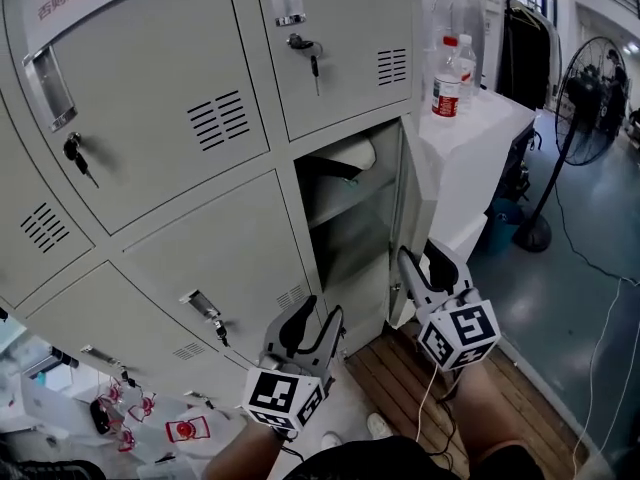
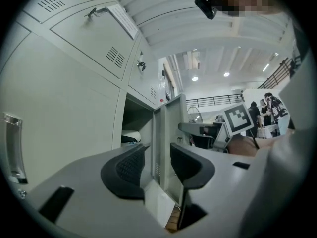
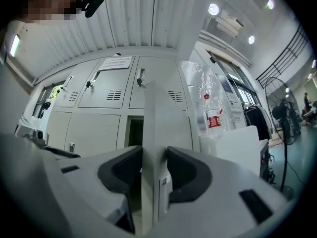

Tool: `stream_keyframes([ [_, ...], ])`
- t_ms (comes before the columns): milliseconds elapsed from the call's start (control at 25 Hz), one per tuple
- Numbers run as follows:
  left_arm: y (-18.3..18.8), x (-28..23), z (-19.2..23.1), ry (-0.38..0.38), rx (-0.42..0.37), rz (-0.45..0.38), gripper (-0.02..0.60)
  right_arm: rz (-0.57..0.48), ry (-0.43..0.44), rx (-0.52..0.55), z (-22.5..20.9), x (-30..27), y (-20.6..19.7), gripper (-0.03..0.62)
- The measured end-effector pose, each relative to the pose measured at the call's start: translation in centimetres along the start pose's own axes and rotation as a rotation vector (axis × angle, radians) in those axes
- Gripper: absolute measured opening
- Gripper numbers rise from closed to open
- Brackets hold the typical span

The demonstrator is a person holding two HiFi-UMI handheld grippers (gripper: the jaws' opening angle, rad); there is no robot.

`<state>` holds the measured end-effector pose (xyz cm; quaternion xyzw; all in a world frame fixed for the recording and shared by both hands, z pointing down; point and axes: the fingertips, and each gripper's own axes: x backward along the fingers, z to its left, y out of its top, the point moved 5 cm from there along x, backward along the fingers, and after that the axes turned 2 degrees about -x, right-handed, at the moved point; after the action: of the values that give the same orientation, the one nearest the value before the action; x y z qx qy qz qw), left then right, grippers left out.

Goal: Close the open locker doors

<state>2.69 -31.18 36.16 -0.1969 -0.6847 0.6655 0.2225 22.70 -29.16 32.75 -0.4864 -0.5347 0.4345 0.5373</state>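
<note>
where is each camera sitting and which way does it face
Head view: on the person's head, steeply down the grey metal locker bank; shows forearms, left gripper, right gripper.
Left gripper view: on the left gripper, facing level toward the open grey locker door; own jaws parted, empty.
Right gripper view: on the right gripper, facing that door edge-on, between its parted jaws.
Shared: all show the open door.

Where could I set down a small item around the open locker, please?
The open locker's lower section looks bare, under the white bundle filling the upper shelf. The white cabinet top is free beside the bottles crowding its back corner.
</note>
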Motion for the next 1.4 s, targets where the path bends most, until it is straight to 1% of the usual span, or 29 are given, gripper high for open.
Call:
stream_keyframes([
  [520,-0.3,2.4,3.1,0.126,-0.001,0.012,0.163,0.003,0.213,-0.067,4.3,-4.8,-0.8,0.165],
  [880,-0.2,3.7,5.1,0.219,-0.013,0.020,0.163,0.006,0.332,-0.074,6.8,-8.3,-1.3,0.222],
  [1080,-0.2,3.8,5.7,0.259,-0.012,0.018,0.163,0.015,0.387,-0.075,7.6,-10.2,-1.5,0.234],
  [1400,-0.4,3.7,6.6,0.309,-0.013,0.021,0.161,0.023,0.444,-0.078,8.1,-12.6,-1.8,0.236],
])
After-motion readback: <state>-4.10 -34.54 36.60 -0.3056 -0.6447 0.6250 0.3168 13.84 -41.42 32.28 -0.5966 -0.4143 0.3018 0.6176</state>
